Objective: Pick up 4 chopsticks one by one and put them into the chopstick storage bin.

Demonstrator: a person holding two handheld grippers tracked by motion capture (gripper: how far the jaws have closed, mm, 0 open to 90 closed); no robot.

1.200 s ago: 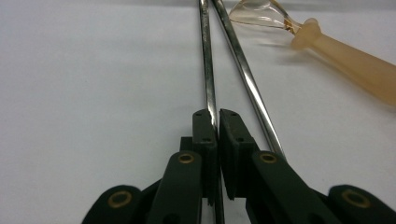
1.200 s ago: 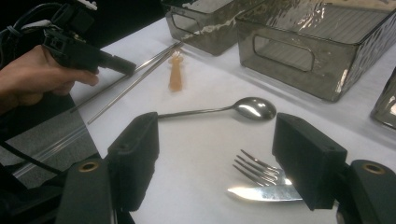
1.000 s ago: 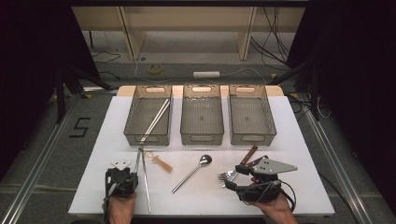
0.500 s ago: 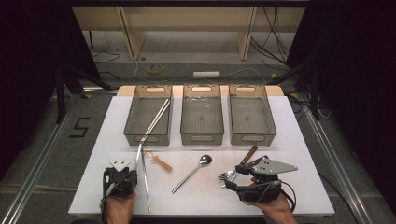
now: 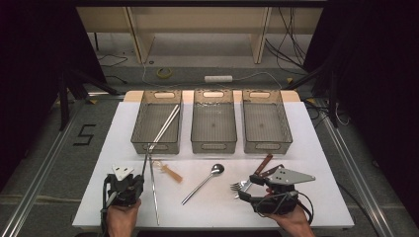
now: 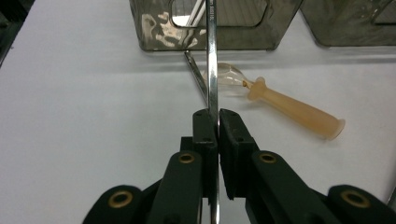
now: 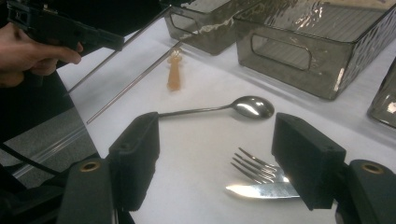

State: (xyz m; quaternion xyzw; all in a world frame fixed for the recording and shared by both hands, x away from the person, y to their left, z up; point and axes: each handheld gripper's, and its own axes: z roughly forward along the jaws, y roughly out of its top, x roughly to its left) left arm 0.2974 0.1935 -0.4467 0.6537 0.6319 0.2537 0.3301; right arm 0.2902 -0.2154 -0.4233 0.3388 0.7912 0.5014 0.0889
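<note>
My left gripper (image 6: 217,121) is shut on a thin metal chopstick (image 6: 212,70), held a little above the white table with its far end pointing at the left bin (image 6: 154,32). The high view has this gripper (image 5: 140,180) at front left. A second chopstick (image 5: 154,195) lies on the table beside it. My right gripper (image 7: 215,158) rests open at front right, its jaws either side of a fork (image 7: 254,170) and a knife blade (image 7: 264,190) without touching them. A metal spoon (image 5: 205,180) lies between the two hands.
Three grey bins stand in a row at the back: the left bin (image 5: 141,143) holds chopsticks (image 5: 165,126); the middle bin (image 5: 213,146) and right bin (image 5: 267,146) look bare. A small plastic spoon with an orange handle (image 6: 289,109) lies near the left bin.
My left gripper has risen slightly with the chopstick in it. The right gripper has stayed where it was.
</note>
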